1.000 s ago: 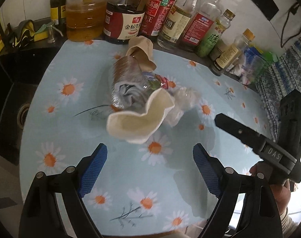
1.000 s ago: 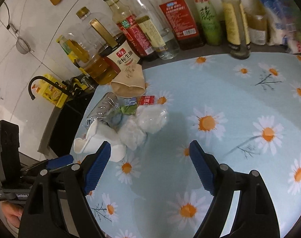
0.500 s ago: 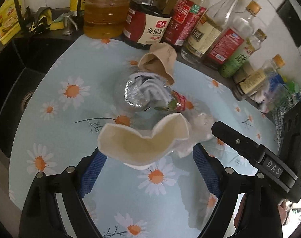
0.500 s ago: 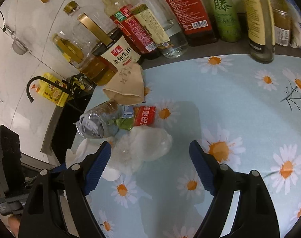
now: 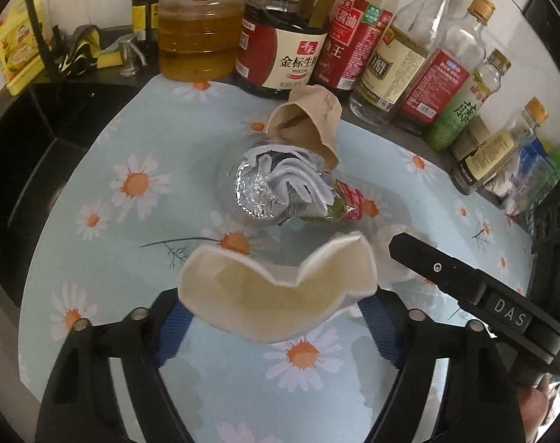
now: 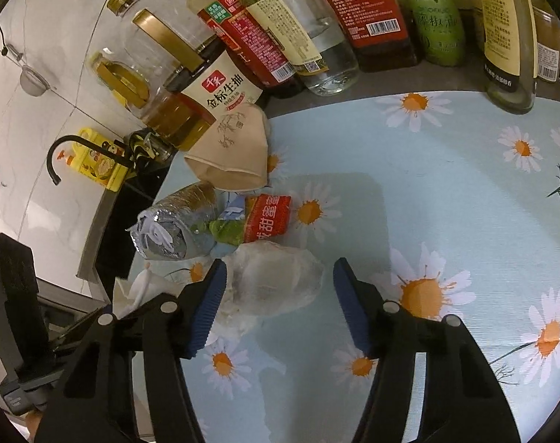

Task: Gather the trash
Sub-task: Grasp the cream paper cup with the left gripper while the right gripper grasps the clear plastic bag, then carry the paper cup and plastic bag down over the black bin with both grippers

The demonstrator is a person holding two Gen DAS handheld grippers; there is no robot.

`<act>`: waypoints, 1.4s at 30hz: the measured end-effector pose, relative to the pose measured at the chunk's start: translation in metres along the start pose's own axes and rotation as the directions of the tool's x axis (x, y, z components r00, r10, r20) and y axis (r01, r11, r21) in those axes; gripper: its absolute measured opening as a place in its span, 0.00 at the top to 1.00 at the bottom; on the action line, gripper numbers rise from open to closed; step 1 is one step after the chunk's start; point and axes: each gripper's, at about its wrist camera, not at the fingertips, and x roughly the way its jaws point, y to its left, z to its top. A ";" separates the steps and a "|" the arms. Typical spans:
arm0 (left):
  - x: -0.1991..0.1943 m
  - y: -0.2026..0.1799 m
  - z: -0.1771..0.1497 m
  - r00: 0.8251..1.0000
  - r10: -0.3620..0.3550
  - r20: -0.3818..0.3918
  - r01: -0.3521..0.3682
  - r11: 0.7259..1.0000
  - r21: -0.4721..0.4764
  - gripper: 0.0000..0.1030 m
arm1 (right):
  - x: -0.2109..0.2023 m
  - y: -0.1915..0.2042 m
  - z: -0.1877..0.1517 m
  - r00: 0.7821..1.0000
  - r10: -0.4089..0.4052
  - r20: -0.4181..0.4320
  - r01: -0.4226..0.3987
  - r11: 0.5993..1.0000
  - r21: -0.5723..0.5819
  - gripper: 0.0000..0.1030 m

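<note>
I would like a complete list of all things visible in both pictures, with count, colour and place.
Crushed white paper cup: 1, white, cream inside, between the left gripper's fingers.
Crumpled clear plastic: 1, translucent white, between the right gripper's fingers.
Foil snack bag: 1, silver with red and green, middle of the cloth.
Brown paper cup: 1, tan, lying beside the bottles.
Condiment bottles: about nine, mixed colours, along the wall.
Daisy tablecloth: 1, light blue.
Sink: 1, black, left of the cloth.
Yellow sponge: 1, by the sink.
Left gripper: black, blue pads, jaws have just been closing around the cup.
Right gripper: same, jaws have just been closing around the plastic.
</note>
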 end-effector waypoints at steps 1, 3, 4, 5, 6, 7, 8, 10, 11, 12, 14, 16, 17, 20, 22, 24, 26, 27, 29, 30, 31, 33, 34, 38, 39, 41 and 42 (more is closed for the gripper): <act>0.000 0.000 0.000 1.000 0.000 0.005 0.000 1.000 0.003 0.25 | 0.001 0.000 -0.001 1.000 0.000 -0.005 0.000 1.000 -0.001 0.48; -0.001 0.002 0.000 1.000 -0.001 0.010 0.001 1.000 0.000 0.25 | 0.001 0.000 -0.002 1.000 0.000 0.002 0.000 1.000 -0.006 0.48; -0.001 0.002 0.000 1.000 -0.001 0.013 0.001 1.000 0.001 0.26 | 0.000 0.000 -0.003 1.000 -0.005 0.010 0.005 1.000 -0.010 0.50; -0.001 0.002 -0.001 1.000 0.000 0.017 0.000 1.000 0.004 0.26 | -0.001 0.000 -0.003 1.000 -0.005 0.013 0.006 1.000 -0.013 0.50; -0.002 0.003 -0.002 1.000 0.002 0.019 -0.002 1.000 0.007 0.26 | -0.001 -0.001 -0.004 1.000 -0.003 0.016 0.003 1.000 -0.014 0.51; -0.003 0.004 -0.003 1.000 0.003 0.021 -0.004 1.000 0.008 0.26 | -0.002 -0.001 -0.004 1.000 -0.003 0.019 0.003 1.000 -0.012 0.51; -0.004 0.005 -0.003 1.000 0.003 0.022 -0.003 1.000 0.007 0.26 | -0.002 -0.002 -0.005 1.000 -0.005 0.023 0.005 1.000 -0.010 0.51; -0.006 0.007 -0.006 1.000 0.002 0.029 -0.002 1.000 0.009 0.26 | -0.004 -0.003 -0.006 0.999 -0.008 0.031 0.008 1.000 -0.009 0.52; -0.008 0.008 -0.006 0.999 0.002 0.033 -0.003 1.000 0.010 0.26 | -0.005 -0.003 -0.006 0.999 -0.009 0.032 0.009 1.000 -0.007 0.52; -0.009 0.009 -0.007 0.999 0.001 0.037 -0.002 1.000 0.011 0.26 | -0.006 -0.004 -0.007 0.999 -0.011 0.035 0.011 1.000 -0.005 0.52; -0.012 0.010 -0.008 0.999 -0.004 0.044 0.003 1.000 0.013 0.26 | -0.009 -0.004 -0.009 0.999 -0.015 0.039 0.016 1.000 -0.004 0.52; -0.015 0.012 -0.009 0.999 -0.009 0.050 0.008 1.000 0.011 0.26 | -0.011 -0.005 -0.011 0.999 -0.021 0.040 0.021 1.000 0.001 0.52; -0.017 0.013 -0.010 0.998 -0.013 0.054 0.012 1.000 0.011 0.26 | -0.012 -0.005 -0.012 0.999 -0.025 0.041 0.025 1.000 0.001 0.52; -0.023 0.017 -0.012 0.998 -0.023 0.063 0.022 1.000 0.009 0.26 | -0.015 -0.006 -0.017 0.998 -0.038 0.043 0.038 0.999 0.005 0.52; -0.026 0.020 -0.014 0.997 -0.031 0.064 0.030 0.999 0.010 0.26 | -0.018 -0.005 -0.022 0.998 -0.047 0.047 0.047 0.999 0.010 0.52; -0.029 0.024 -0.016 0.997 -0.040 0.065 0.039 0.999 0.011 0.26 | -0.022 -0.005 -0.026 0.997 -0.058 0.050 0.057 0.998 0.015 0.52; -0.032 0.027 -0.018 0.996 -0.053 0.066 0.052 0.999 0.016 0.26 | -0.024 -0.003 -0.030 0.996 -0.069 0.054 0.068 0.998 0.019 0.52; -0.033 0.029 -0.019 0.996 -0.059 0.067 0.058 0.998 0.019 0.26 | -0.026 -0.001 -0.034 0.995 -0.077 0.059 0.076 0.997 0.022 0.52; -0.036 0.033 -0.021 0.995 -0.073 0.067 0.072 0.997 0.026 0.26 | -0.029 0.002 -0.038 0.994 -0.089 0.066 0.088 0.996 0.027 0.52; -0.038 0.035 -0.022 0.994 -0.083 0.067 0.080 0.996 0.033 0.26 | -0.032 0.004 -0.041 0.993 -0.097 0.074 0.095 0.995 0.032 0.52; -0.040 0.038 -0.023 0.994 -0.091 0.068 0.088 0.995 0.039 0.26 | -0.035 0.007 -0.044 0.991 -0.106 0.081 0.104 0.994 0.035 0.52; -0.044 0.043 -0.025 0.991 -0.113 0.069 0.110 0.993 0.049 0.26 | -0.040 0.013 -0.053 0.988 -0.125 0.094 0.122 0.992 0.046 0.52; -0.046 0.046 -0.027 0.990 -0.124 0.068 0.120 0.991 0.059 0.26 | -0.043 0.017 -0.058 0.986 -0.135 0.101 0.131 0.990 0.052 0.52; -0.055 0.056 -0.036 0.986 -0.153 0.065 0.145 0.983 0.115 0.26 | -0.052 0.034 -0.080 0.977 -0.175 0.125 0.167 0.983 0.072 0.52; -0.056 0.057 -0.038 0.985 -0.161 0.062 0.152 0.980 0.126 0.26 | -0.053 0.037 -0.085 0.975 -0.181 0.128 0.173 0.982 0.077 0.52; -0.061 0.062 -0.042 0.981 -0.184 0.056 0.175 0.975 0.138 0.26 | -0.054 0.045 -0.095 0.972 -0.194 0.129 0.183 0.979 0.094 0.52; -0.064 0.065 -0.044 0.979 -0.194 0.056 0.184 0.972 0.147 0.26 | -0.054 0.050 -0.101 0.972 -0.197 0.131 0.184 0.978 0.102 0.52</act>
